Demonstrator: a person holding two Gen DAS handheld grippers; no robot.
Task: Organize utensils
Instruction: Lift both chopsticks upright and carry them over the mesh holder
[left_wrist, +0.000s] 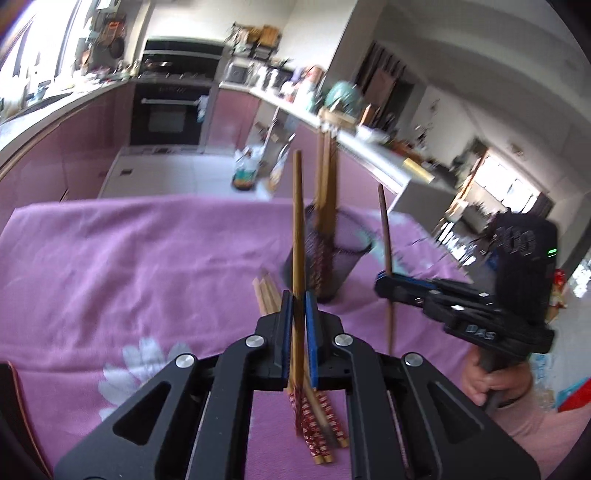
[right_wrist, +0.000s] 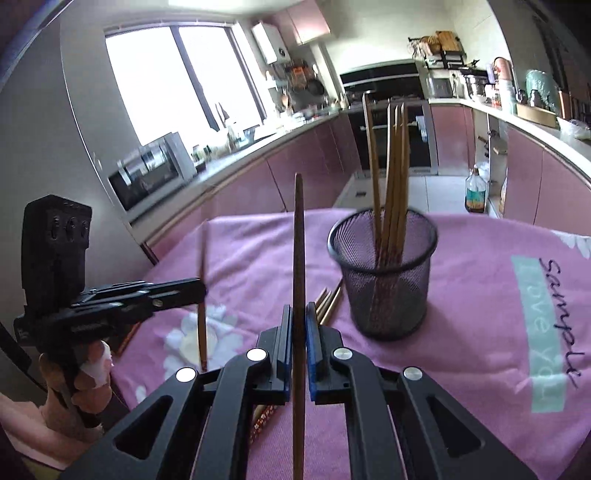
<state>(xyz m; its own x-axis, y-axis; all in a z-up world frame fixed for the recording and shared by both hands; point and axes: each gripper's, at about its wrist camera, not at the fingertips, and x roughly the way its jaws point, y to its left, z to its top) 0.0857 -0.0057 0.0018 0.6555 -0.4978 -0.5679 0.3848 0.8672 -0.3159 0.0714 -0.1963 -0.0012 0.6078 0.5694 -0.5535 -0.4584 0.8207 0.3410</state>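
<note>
1. A light bamboo chopstick stands nearly upright, clamped between the blue pads of the left gripper, well above the table.
2. A darker brown chopstick is pinched the same way in the right gripper, also upright; both grippers are clenched on their single sticks.
3. More chopsticks stand bundled in a black mesh cup on the table, leaning slightly, tips above its rim.
4. A loose pile of chopsticks with red patterned ends lies flat on the cloth just beside the cup, under the left gripper.
5. The pink tablecloth carries white flower prints and a teal band with pale lettering, crossed by dark cursive that seems to read "Sample"; the rest is too blurred.
6. The right gripper's body shows raised letters, apparently "DAS"; a hand grips its handle.
</note>
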